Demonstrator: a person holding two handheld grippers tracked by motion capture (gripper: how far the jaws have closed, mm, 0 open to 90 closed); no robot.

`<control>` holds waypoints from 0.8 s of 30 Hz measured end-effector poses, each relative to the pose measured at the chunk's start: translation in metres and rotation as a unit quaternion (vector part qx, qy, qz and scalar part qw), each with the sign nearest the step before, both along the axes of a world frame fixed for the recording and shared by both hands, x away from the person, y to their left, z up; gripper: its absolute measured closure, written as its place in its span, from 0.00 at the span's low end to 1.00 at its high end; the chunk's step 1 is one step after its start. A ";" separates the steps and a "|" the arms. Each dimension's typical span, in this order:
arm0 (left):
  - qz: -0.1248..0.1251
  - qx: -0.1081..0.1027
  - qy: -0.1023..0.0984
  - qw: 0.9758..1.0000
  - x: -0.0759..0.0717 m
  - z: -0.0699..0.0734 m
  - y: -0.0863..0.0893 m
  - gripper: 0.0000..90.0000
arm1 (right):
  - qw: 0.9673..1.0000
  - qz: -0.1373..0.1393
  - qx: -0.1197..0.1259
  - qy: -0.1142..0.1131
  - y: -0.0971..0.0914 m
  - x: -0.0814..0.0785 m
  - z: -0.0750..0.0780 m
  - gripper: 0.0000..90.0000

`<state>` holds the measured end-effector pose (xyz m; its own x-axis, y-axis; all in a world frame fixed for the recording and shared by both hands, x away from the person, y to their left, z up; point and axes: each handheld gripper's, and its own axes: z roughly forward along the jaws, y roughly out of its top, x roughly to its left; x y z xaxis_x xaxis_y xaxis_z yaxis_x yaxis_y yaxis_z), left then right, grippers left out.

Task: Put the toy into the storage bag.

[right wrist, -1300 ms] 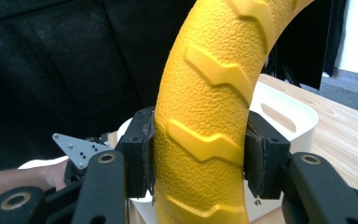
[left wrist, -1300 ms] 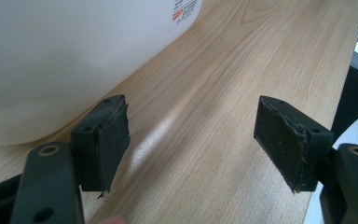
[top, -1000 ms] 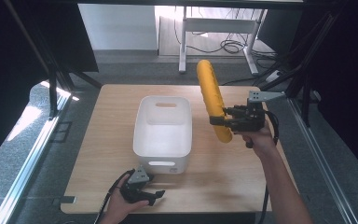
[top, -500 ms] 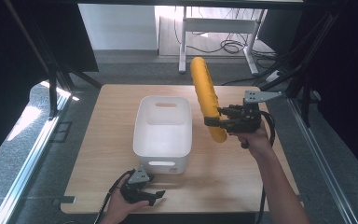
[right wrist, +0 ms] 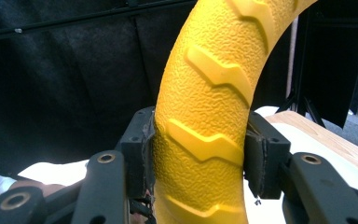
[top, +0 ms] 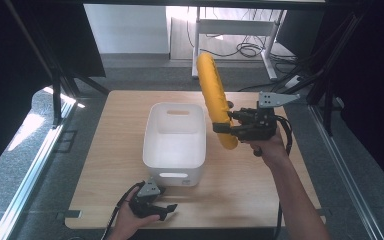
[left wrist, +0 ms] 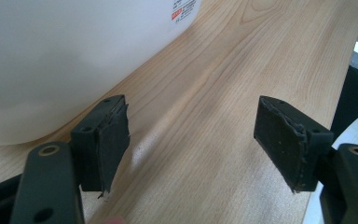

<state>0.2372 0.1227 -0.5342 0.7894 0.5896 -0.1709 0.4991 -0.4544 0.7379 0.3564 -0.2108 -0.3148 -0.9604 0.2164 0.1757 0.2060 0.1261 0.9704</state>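
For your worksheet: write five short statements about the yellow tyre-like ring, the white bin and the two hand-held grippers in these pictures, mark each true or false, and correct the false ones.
1. The right gripper is shut on the yellow ring. True.
2. The yellow ring lies inside the white bin. False: it is held up in the air beside the bin's right side.
3. The left gripper has its jaws open with nothing between them. True.
4. The left gripper grips the bin's rim. False: in the high view it sits low over the wooden table in front of the bin.
5. The ring's surface is smooth. False: it is pebbled, with raised tread blocks.
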 end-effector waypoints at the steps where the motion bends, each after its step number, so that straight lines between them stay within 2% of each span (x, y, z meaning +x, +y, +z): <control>1: 0.000 0.000 -0.001 1.000 0.000 0.000 0.000 0.29 | 1.000 0.004 0.004 -0.001 0.002 -0.001 0.002 0.56; 3: 0.001 0.000 -0.001 1.000 0.000 0.000 0.000 0.29 | 1.000 0.007 0.005 -0.002 0.003 -0.002 0.003 0.56; 6: 0.001 -0.001 -0.001 1.000 0.000 0.000 0.000 0.29 | 1.000 0.025 0.017 -0.006 0.008 -0.005 0.008 0.56; 14: 0.000 0.001 -0.003 1.000 0.000 0.001 0.000 0.29 | 0.999 0.037 0.019 -0.013 0.020 -0.008 0.016 0.56; 24: -0.001 0.002 -0.003 1.000 0.000 0.001 0.001 0.29 | 0.998 0.051 0.024 -0.015 0.033 -0.006 0.018 0.56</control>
<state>0.2376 0.1239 -0.5332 0.7911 0.5892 -0.1646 0.4944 -0.4573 0.7392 0.3505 -0.1775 -0.2973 -0.9822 0.1086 0.1534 0.1642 0.0985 0.9815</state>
